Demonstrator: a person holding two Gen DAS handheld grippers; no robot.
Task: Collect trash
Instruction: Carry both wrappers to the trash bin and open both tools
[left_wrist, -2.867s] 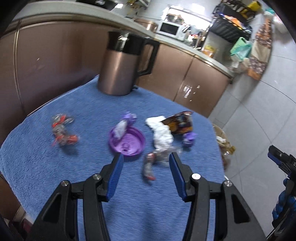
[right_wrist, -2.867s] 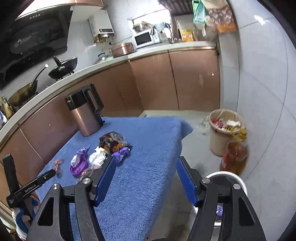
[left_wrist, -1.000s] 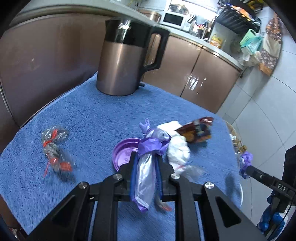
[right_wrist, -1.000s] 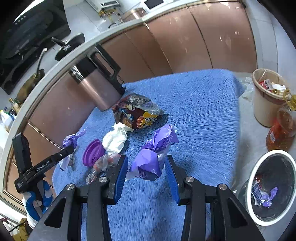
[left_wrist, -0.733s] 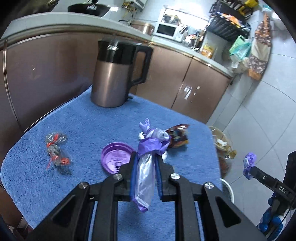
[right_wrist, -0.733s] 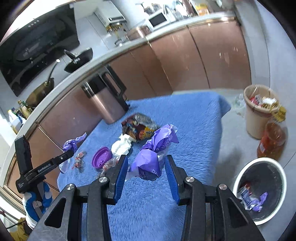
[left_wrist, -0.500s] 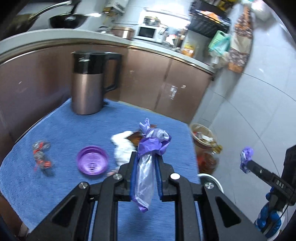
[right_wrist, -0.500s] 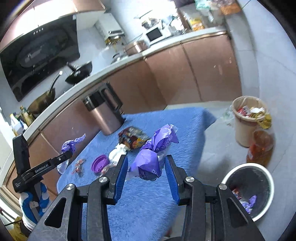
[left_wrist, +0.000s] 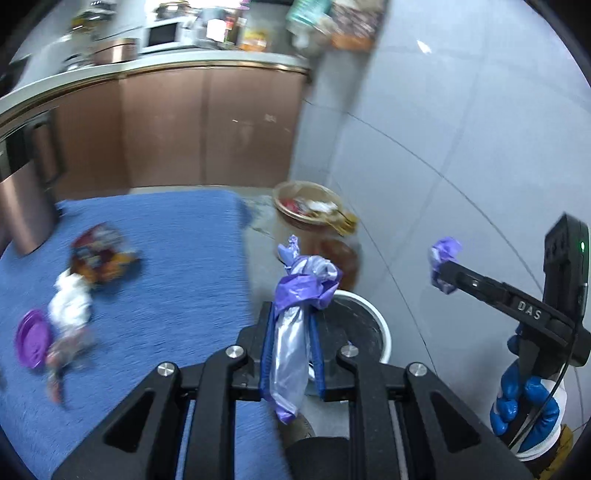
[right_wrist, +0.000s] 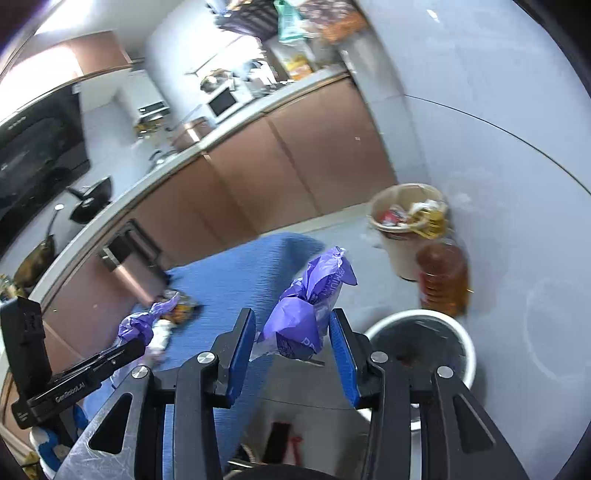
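Observation:
My left gripper (left_wrist: 292, 325) is shut on a purple and clear plastic wrapper (left_wrist: 291, 332), held in the air past the table's right edge, over the near side of a white-rimmed black bin (left_wrist: 364, 325) on the floor. My right gripper (right_wrist: 291, 332) is shut on a crumpled purple wrapper (right_wrist: 310, 310) and hangs just left of the same bin (right_wrist: 424, 347). Each gripper shows in the other's view: the right gripper (left_wrist: 448, 267) and the left gripper (right_wrist: 138, 330). On the blue cloth table (left_wrist: 177, 266) lie a snack bag (left_wrist: 99, 251), a white tissue (left_wrist: 70, 302) and a purple lid (left_wrist: 31, 343).
A tan bin full of trash (right_wrist: 406, 218) and an amber bottle (right_wrist: 441, 277) stand on the floor behind the white-rimmed bin. A copper kettle (left_wrist: 22, 184) stands at the table's far left. Brown cabinets (left_wrist: 207, 125) line the back wall.
Both grippers have swung right, away from the table toward the white-rimmed bin, each still holding its wrapper. The table trash has slid to the left of the left wrist view.

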